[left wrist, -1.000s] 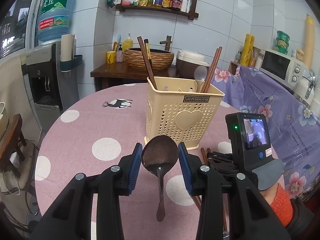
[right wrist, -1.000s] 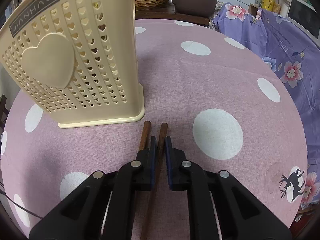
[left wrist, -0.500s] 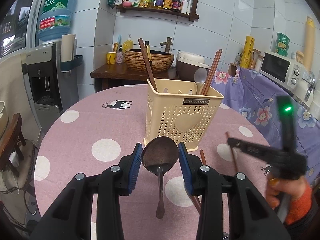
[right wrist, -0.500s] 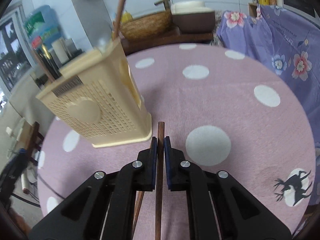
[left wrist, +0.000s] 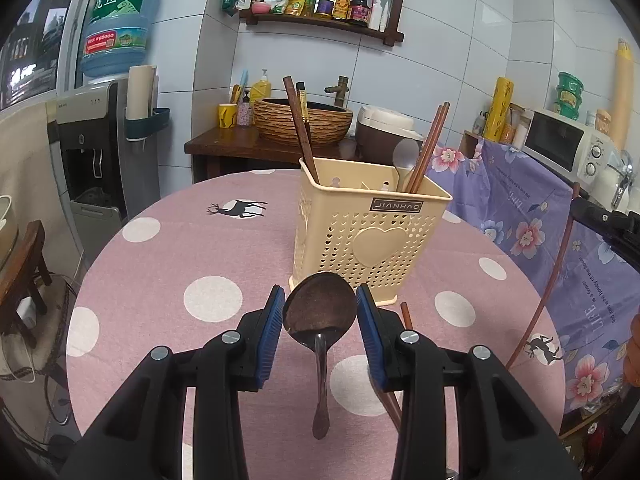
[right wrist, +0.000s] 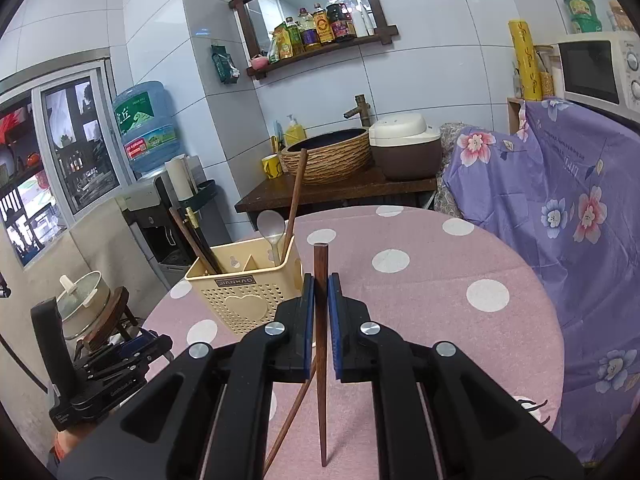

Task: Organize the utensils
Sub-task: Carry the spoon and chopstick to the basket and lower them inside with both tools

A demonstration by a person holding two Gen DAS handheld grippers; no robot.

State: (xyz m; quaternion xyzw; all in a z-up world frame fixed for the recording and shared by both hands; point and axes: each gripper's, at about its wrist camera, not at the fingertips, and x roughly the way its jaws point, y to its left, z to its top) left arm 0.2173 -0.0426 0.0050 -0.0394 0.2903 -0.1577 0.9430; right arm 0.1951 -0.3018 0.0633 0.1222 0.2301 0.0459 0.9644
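A cream perforated utensil holder point(left wrist: 370, 236) stands on the pink dotted table point(left wrist: 160, 280); it holds several chopsticks and a pale spoon point(left wrist: 406, 156). My left gripper point(left wrist: 320, 320) is shut on a dark spoon point(left wrist: 320, 312), bowl up, handle hanging down, just in front of the holder. My right gripper point(right wrist: 321, 296) is shut on a brown chopstick point(right wrist: 320, 352), lifted above the table right of the holder point(right wrist: 244, 288). That chopstick shows at the right in the left wrist view point(left wrist: 556, 276). A second chopstick point(left wrist: 405, 316) lies on the table.
A purple floral cloth point(right wrist: 560, 208) covers furniture right of the table. A wooden counter point(left wrist: 248, 148) with a woven basin point(left wrist: 304, 120) and a rice cooker point(right wrist: 404, 148) stands behind. A water dispenser point(left wrist: 104, 152) is at the left.
My right gripper has closed on one chopstick and lifted it off the table, tilting upward. The other chopstick stays on the table. My left gripper holds the spoon still.
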